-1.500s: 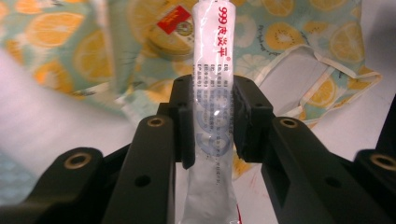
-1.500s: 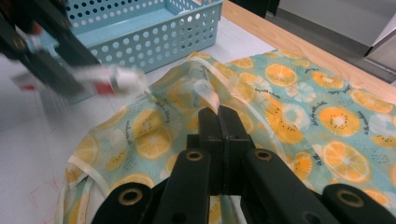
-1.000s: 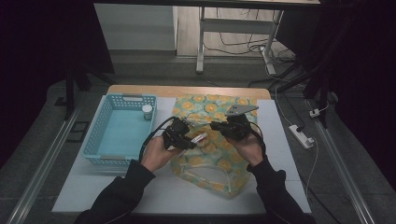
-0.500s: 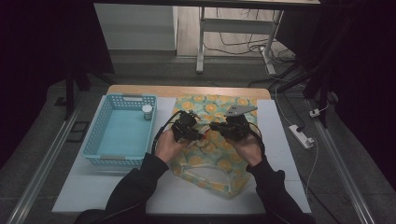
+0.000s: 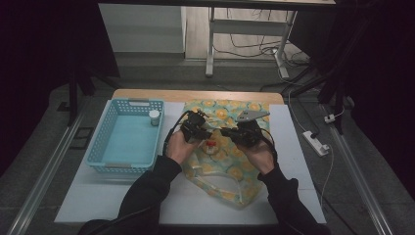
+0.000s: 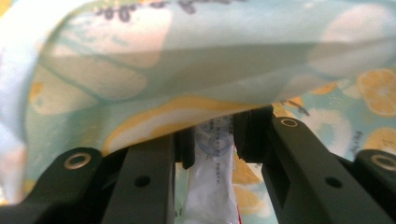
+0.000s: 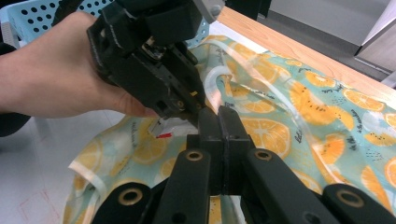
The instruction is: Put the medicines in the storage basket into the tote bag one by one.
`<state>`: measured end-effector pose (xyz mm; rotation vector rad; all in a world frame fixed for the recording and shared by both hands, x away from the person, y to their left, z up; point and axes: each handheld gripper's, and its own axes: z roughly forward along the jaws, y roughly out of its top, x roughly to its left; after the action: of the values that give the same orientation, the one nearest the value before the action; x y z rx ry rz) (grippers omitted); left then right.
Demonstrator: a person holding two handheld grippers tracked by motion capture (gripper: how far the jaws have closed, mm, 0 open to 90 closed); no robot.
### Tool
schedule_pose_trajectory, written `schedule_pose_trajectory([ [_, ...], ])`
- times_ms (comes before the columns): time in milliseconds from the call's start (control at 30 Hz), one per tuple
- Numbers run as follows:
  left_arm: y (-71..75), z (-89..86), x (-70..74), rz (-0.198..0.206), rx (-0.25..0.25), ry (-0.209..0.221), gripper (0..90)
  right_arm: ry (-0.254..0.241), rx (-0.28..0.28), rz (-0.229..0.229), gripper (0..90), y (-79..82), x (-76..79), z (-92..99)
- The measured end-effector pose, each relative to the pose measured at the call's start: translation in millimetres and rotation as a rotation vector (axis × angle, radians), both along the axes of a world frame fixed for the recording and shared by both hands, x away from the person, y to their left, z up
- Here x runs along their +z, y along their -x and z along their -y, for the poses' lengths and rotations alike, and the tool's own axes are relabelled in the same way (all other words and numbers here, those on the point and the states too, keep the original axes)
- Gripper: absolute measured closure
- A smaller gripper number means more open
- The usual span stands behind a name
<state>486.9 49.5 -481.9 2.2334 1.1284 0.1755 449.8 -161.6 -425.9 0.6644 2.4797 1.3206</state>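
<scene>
Item: white sachet, logged clamped between the two jaws of my left gripper, its upper end pinched and its body hanging down between them toward the camera. Just ahead of those jaw tips, a fold of the orange-print bag draped across them like a roof.

Item: right gripper, jaws closed tight on the bag's clear-edged rim, which ran up from between the tips; the left gripper sat immediately beyond and to the left of them, almost touching.

Item: blue basket, well off to the far side of the left hand, holding one small white jar. Not involved.

Risks, as I judged them:
- Mouth of the bag looked low over the left jaws; I could have pushed the sachet against the fabric rather than into the opening, bunching the fold.
- Rim held by a thin pinch; a tug from the entering gripper might have pulled it free and let the mouth collapse.
- Sachet gripped near one end only; it could have swung or slipped if it caught on the edge.
- I could not tell for certain, under the drape, whether the sachet was already inside.

Change against the earlier frame: my left hand had travelled in from the basket side to meet the right gripper over the bag. Right hand and bag lay as before.
</scene>
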Motion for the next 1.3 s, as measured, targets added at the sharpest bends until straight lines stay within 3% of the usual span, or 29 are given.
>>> schedule_pose_trajectory([
  [433, -15.4, 2.7, -7.3, 0.004, 0.038, 0.015, 71.2, -0.001, -0.034, 0.001, 90.0, -2.4, -3.5, -0.1],
  [600, -18.7, 3.6, -10.2, -0.002, 0.027, 0.023, 70.2, 0.000, -0.042, 0.001, 90.0, -3.2, -4.8, 0.3],
  [667, -17.1, 2.3, -8.8, 0.004, 0.023, 0.043, 63.8, -0.001, -0.043, 0.002, 90.0, -3.4, -4.8, 0.8],
  [900, -6.8, 1.4, 2.7, 0.009, -0.037, 0.037, 39.9, -0.009, -0.044, 0.002, 89.9, -3.2, -3.9, 2.0],
  [1133, 7.4, -8.8, 13.2, 0.002, -0.096, 0.081, 26.4, -0.009, -0.032, 0.000, 89.8, -2.9, -3.8, 2.0],
  [1300, 17.5, -19.1, 20.6, -0.010, -0.109, 0.111, 20.0, -0.012, -0.023, -0.004, 89.8, -2.3, -3.5, 1.7],
])
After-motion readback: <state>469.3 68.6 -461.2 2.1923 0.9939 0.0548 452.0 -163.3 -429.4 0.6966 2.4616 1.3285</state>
